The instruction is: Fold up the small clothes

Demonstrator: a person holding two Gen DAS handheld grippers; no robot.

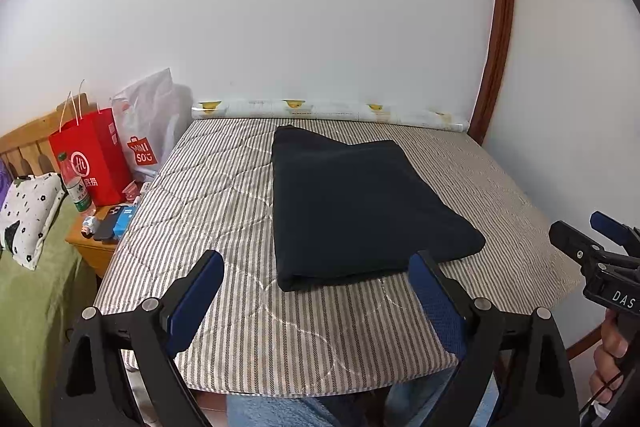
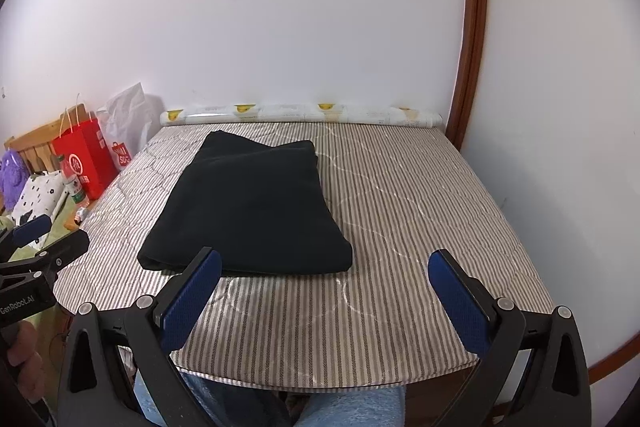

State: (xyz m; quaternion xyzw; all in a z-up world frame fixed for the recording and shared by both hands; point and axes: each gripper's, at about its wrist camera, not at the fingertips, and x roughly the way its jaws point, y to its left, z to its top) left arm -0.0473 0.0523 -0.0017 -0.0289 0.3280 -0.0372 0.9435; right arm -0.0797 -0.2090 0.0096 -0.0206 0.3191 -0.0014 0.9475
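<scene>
A dark folded garment (image 1: 360, 211) lies flat on the striped mattress pad (image 1: 224, 211), toward its middle. Both the left gripper (image 1: 316, 291) and right gripper (image 2: 324, 291) hover near its front edge, jaws spread wide and empty. Left of the pad, a red paper bag (image 1: 94, 159) and white plastic bag (image 1: 150, 123) stand upright; their contents are hidden, possibly nothing.

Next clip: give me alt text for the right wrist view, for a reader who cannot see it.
A dark folded garment lies flat on a striped mattress against a white wall. The right gripper, seen from behind, is open and empty just short of it. The left gripper shows at the left edge, beside a red paper bag.
</scene>
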